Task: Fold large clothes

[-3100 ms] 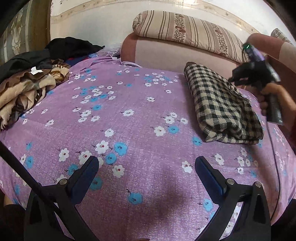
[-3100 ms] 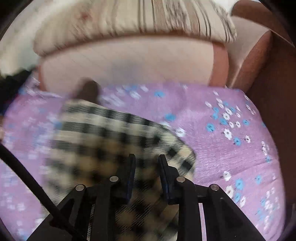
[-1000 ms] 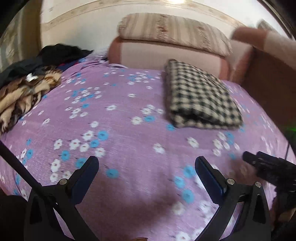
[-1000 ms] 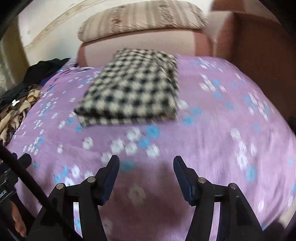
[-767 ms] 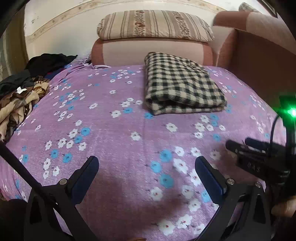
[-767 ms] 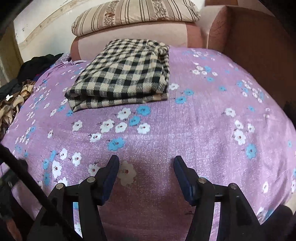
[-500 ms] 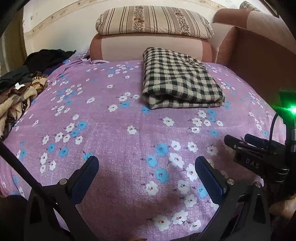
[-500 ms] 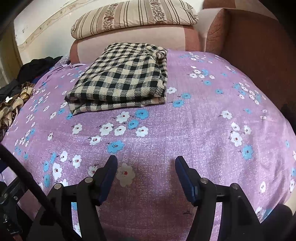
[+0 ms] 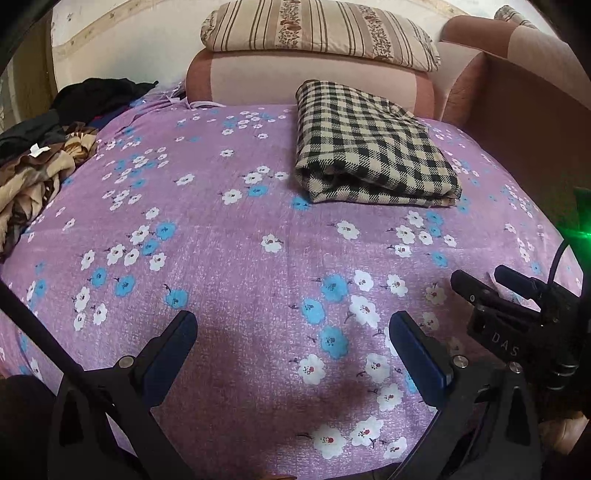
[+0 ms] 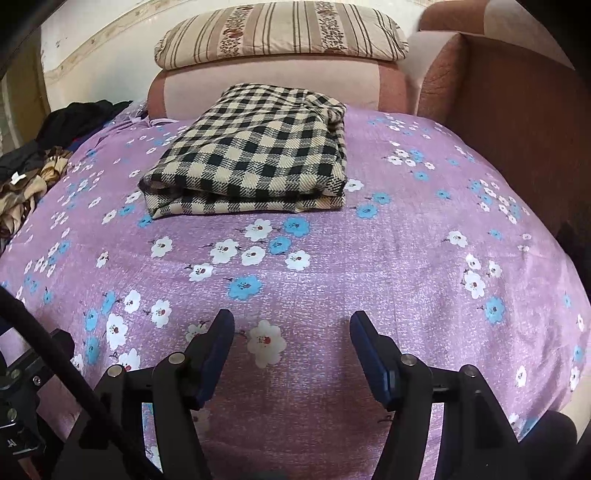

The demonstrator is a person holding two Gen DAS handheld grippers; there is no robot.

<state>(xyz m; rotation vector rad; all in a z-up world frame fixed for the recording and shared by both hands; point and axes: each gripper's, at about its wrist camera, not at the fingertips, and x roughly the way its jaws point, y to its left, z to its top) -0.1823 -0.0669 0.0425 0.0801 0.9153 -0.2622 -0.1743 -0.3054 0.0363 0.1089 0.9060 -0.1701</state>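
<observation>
Left wrist view looks down over a bed spread with a purple flowered sheet [image 9: 229, 266], and the left gripper [image 9: 291, 326] hangs above the near part of it with its jaws spread wide and nothing between them. The folded checked garment [image 9: 373, 147], black and cream, lies flat on the sheet at about one o'clock from that gripper, well apart from it, its layered folded edge turned toward the camera and its far end close to the pink bolster [image 9: 306, 81] at the head of the bed. A striped pillow [image 9: 317, 31] sits on top of the bolster at twelve o'clock. At about ten o'clock a heap of unfolded clothes [image 9: 40, 158], dark and tan, is piled at the edge of the sheet. The right gripper [image 9: 484, 280] shows at three o'clock, low over the sheet. From the right wrist view the right gripper [image 10: 291, 328] also has its jaws parted wide and empty, over bare sheet [image 10: 388, 251], with the checked garment [image 10: 255, 151] at about eleven o'clock, well clear of the fingertips, and a brown armrest [image 10: 517, 110] at two o'clock.
</observation>
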